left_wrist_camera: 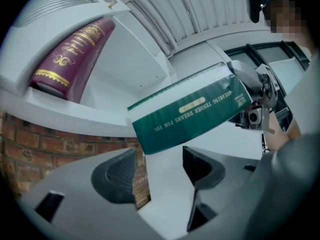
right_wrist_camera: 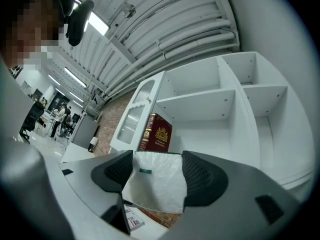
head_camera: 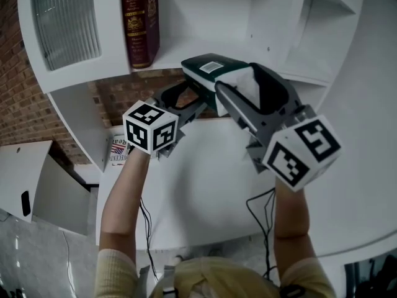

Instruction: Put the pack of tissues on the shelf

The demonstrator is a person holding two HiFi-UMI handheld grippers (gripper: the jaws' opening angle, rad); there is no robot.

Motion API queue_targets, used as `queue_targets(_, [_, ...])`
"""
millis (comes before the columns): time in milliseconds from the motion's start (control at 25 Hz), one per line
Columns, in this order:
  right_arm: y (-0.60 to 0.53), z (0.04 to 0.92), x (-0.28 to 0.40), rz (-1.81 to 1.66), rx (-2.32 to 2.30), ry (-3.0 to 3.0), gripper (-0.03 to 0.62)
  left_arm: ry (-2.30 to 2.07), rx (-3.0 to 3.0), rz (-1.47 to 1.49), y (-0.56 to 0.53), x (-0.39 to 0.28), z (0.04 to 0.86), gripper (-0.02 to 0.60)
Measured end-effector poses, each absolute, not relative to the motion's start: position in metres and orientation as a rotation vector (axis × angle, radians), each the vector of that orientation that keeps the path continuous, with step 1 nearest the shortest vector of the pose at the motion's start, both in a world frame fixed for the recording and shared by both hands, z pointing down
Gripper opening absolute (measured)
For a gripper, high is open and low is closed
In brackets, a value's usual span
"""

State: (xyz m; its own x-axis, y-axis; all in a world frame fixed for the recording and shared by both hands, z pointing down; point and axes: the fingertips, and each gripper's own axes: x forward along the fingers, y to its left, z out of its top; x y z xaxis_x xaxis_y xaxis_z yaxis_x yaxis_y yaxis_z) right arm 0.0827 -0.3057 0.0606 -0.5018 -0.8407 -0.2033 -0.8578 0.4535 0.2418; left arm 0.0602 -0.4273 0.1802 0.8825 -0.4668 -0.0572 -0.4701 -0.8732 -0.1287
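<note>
White shelf (head_camera: 198, 23) compartments fill the head view from 10 to 2 o'clock, with a brick wall (head_camera: 124, 95) below them and a white table (head_camera: 205, 185) in front. At 11 o'clock a dark red book (head_camera: 140, 20) stands upright on the shelf, beside a ribbed glass panel (head_camera: 65, 20). The green and white pack of tissues (left_wrist_camera: 190, 111) hangs in the air just in front of the shelf's lower edge, near the view's centre, not resting on any board. The right gripper (right_wrist_camera: 157, 174) clamps one end of it, both pads pressing its white wrapper. At the pack's 8 o'clock the left gripper (left_wrist_camera: 157, 171) has its jaws spread wide with nothing between them; the tilted pack is above them, not touching.
</note>
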Motion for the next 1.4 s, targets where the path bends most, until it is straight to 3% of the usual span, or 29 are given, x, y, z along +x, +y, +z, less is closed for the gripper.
queue_targets(1400, [-0.282, 0.014, 0.094, 0.517, -1.282, 2.599, 0.313, 0.888, -2.756, -0.044, -0.402, 0.043, 0.104, 0.270])
